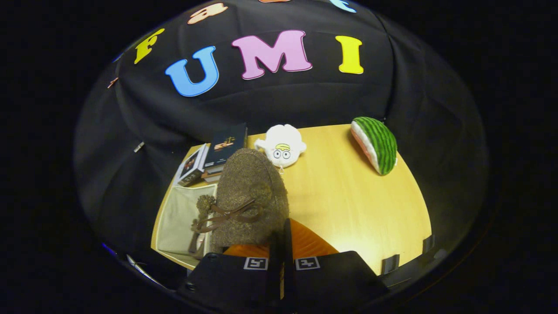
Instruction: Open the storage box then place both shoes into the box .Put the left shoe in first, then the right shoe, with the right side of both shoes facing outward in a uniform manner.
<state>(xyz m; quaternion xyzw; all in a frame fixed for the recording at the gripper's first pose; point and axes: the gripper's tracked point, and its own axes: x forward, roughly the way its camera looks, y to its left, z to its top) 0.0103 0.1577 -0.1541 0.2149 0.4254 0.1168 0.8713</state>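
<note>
Gripping the fuzzy brown shoe (250,196) by its heel rim, the gripper (281,244), fingers nearly closed, carries it beside the open storage box (181,218), where the thin pinch risks a slip.

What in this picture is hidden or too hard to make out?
Gripper view:
- Inside of the open storage box: partly blocked by the held shoe.
- Gripper fingers nearly together on the shoe's heel edge; the contact itself is hidden.
- Book stack: lower books covered by the shoe's toe.
- Second shoe: whereabouts unknowable.

Dim booth; table (348,192) brightly lit near right, glare patch; fisheye warp at edges.
</note>
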